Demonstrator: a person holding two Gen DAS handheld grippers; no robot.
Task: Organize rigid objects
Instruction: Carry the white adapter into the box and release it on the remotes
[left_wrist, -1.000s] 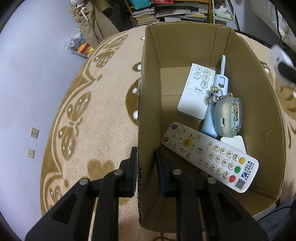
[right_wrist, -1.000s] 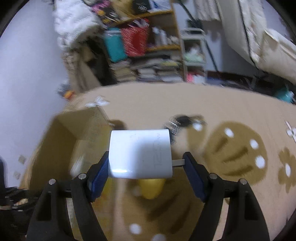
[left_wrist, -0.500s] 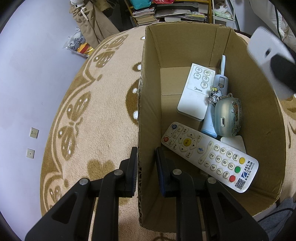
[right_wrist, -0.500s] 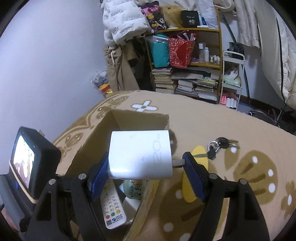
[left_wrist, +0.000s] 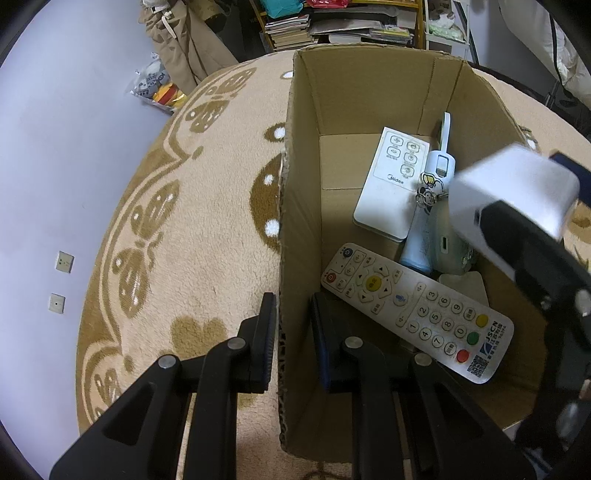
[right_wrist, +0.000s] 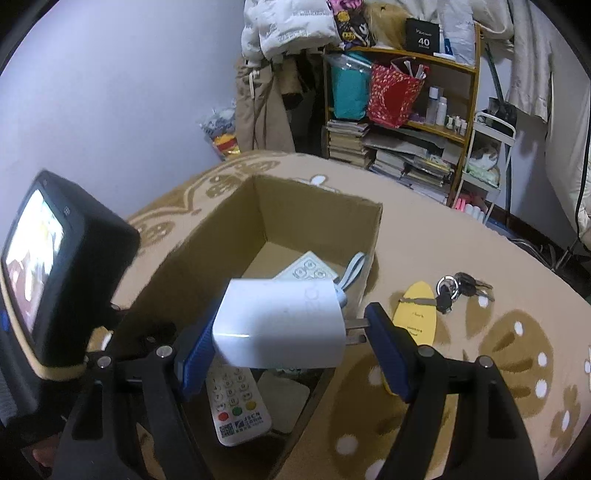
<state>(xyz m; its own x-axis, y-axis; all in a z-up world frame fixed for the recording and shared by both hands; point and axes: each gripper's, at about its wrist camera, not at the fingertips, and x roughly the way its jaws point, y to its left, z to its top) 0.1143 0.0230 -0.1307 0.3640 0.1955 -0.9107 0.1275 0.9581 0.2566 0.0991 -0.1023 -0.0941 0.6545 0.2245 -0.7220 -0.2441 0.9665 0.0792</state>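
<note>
My left gripper (left_wrist: 291, 334) points steeply down, its black fingers nearly together, one on each side of the brown cardboard box wall (left_wrist: 295, 236), pinching it. My right gripper (right_wrist: 286, 356) tilts downward, its blue-padded jaws spread wide and clamped on the ends of a white rounded plug-in charger block (right_wrist: 280, 323).

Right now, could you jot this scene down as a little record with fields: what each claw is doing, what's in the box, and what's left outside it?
left claw: shut on the near wall of the open brown cardboard box
right claw: holding a white plug-in charger block above the box
in box: long white remote with coloured buttons, flat white remote
outside on carpet: yellow oval tag, bunch of keys
</note>
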